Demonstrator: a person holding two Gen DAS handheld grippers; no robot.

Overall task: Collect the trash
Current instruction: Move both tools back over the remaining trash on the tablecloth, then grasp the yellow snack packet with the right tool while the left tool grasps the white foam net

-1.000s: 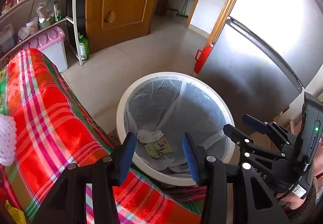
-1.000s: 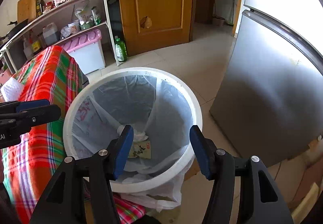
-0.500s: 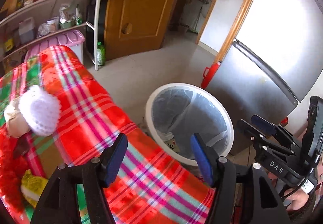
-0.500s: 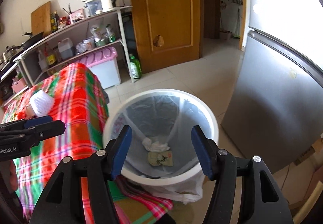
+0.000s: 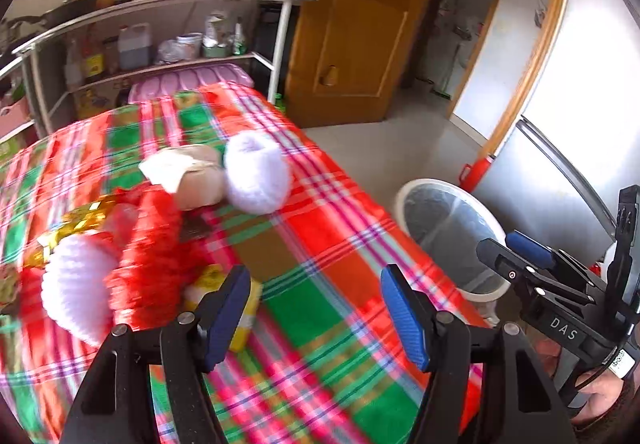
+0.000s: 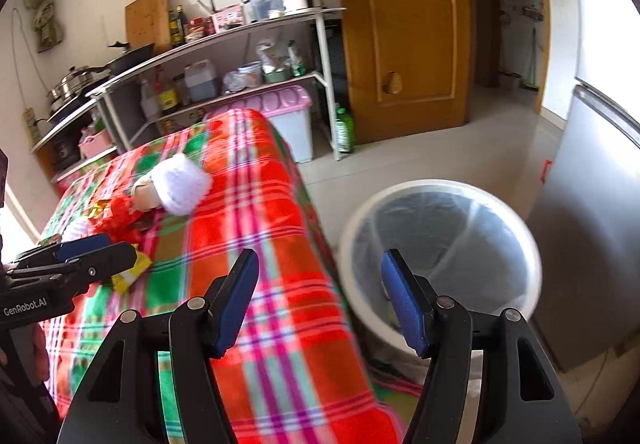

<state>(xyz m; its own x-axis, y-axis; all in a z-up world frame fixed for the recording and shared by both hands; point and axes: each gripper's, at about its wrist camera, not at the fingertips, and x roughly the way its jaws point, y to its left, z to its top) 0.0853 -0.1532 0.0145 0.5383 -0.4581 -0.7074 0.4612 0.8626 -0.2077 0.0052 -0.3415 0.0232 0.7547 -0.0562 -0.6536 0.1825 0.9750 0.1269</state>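
A white bin (image 5: 434,183) with a clear liner stands on the floor by the table's right end, also in the right wrist view (image 6: 440,186). On the plaid tablecloth (image 5: 320,220) lie a yellow wrapper (image 5: 246,310), crumpled red wrapping (image 5: 152,244), gold foil (image 5: 76,220) and a white knitted piece (image 5: 256,172). My left gripper (image 5: 316,284) hangs open above the cloth, with the yellow wrapper just behind its left finger and nothing between the jaws. My right gripper (image 6: 320,268) is open over the table's edge beside the bin, holding nothing. The left gripper (image 6: 92,252) shows at the right wrist view's left edge, over the yellow wrapper (image 6: 132,272).
A metal shelf rack (image 6: 224,44) with bottles, pots and a kettle lines the far wall. Under it sits a pink-lidded box (image 6: 288,104), with a green bottle (image 6: 344,128) beside it. A wooden door (image 6: 404,24) and a steel fridge (image 6: 592,204) border the floor.
Both views have swung from over the bin toward the table, so the bin now sits to the right. The left jaws have opened wider. The trash on the cloth has come into view.
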